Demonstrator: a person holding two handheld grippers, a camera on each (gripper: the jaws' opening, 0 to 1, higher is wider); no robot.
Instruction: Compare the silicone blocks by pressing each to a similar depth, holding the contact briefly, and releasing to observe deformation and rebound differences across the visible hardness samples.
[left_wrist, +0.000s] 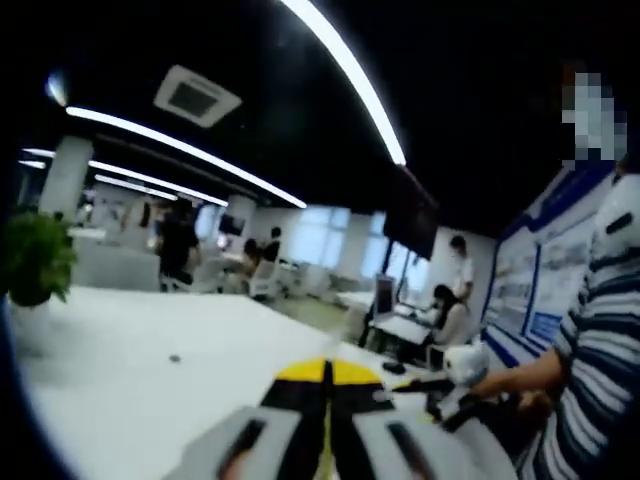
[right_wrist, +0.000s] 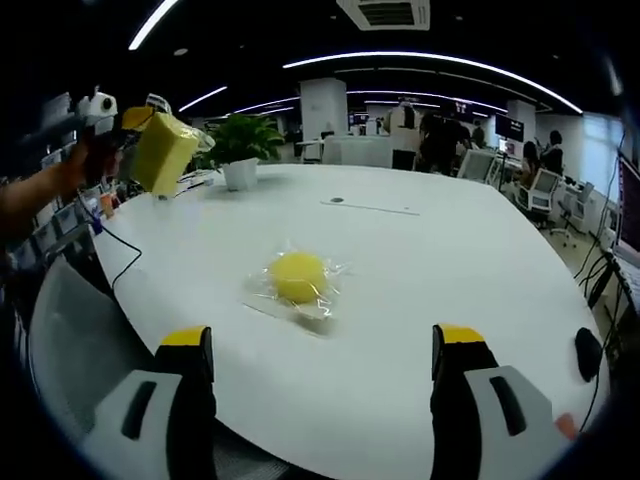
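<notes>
In the right gripper view the right claw (right_wrist: 325, 375) stands wide, its two yellow-tipped jaws rising from the bottom edge well apart with nothing between them, above the near rim of a broad white tabletop (right_wrist: 450, 260). Ahead of the jaws, near the middle of the tabletop, a round yellow silicone block (right_wrist: 299, 276) lies inside a crumpled clear plastic wrapper (right_wrist: 318, 306), apart from both jaws. To the left, lifted off the tabletop, the left claw (right_wrist: 140, 130) comes into view holding a squarish yellow silicone block (right_wrist: 162, 152), tilted, with a person's hand (right_wrist: 72, 170) behind it. A potted plant (right_wrist: 240, 148) in a white pot stands at the far left part of the tabletop, a thin black cable (right_wrist: 118, 265) trails along the left edge, and a dark computer mouse (right_wrist: 588, 352) rests near the right rim. In the left gripper view the left claw (left_wrist: 328, 400) shows its jaws drawn close together, yellow tips almost meeting around a thin dark gap, pointing out over the white tabletop (left_wrist: 150, 380) toward the office beyond; what it grips cannot be made out here. A person's striped sleeve (left_wrist: 595, 340) sits at the right, and the potted plant (left_wrist: 35, 260) stands at the left edge.
</notes>
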